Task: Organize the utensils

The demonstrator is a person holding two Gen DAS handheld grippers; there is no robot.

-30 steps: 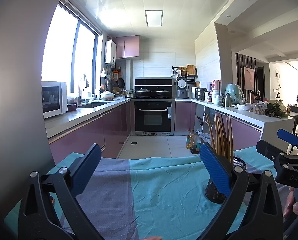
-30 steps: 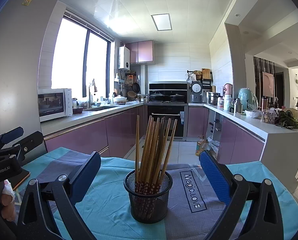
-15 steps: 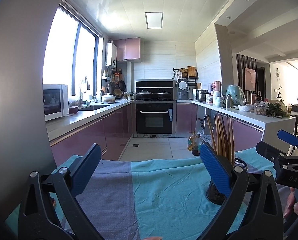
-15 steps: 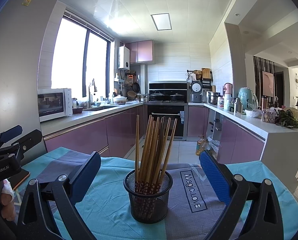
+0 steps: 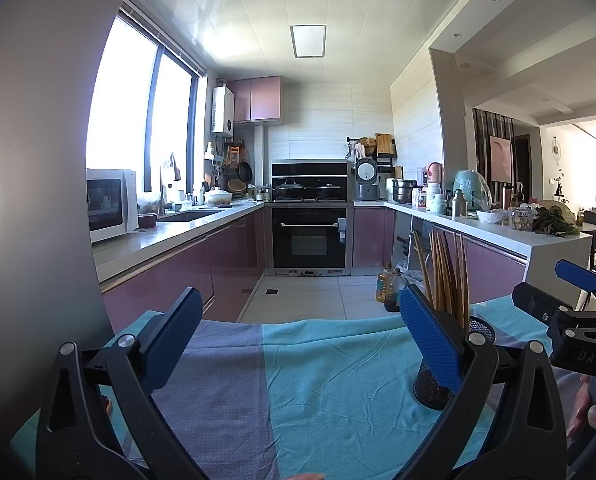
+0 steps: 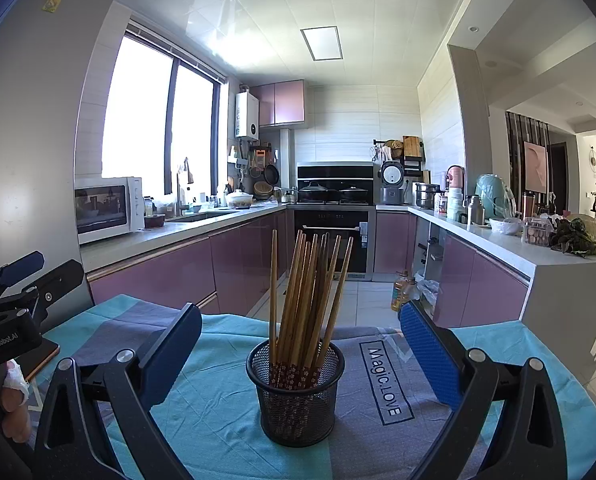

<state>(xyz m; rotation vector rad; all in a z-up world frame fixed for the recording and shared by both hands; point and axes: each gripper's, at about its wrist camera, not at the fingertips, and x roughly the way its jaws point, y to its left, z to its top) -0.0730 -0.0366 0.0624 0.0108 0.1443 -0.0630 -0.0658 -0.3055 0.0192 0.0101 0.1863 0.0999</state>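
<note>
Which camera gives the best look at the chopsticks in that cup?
The right wrist view: the chopsticks stand centred and unobstructed in the mesh cup. In the left wrist view they sit far right, partly hidden behind a blue finger.

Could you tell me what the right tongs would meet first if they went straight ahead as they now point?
Most likely the wooden chopsticks standing in the black mesh holder, centred between the open right tongs; depth is uncertain.

The left gripper (image 5: 298, 336) and the right gripper (image 6: 298, 344) are both held level, side by side, with jaws spread wide and gripping nothing.
</note>
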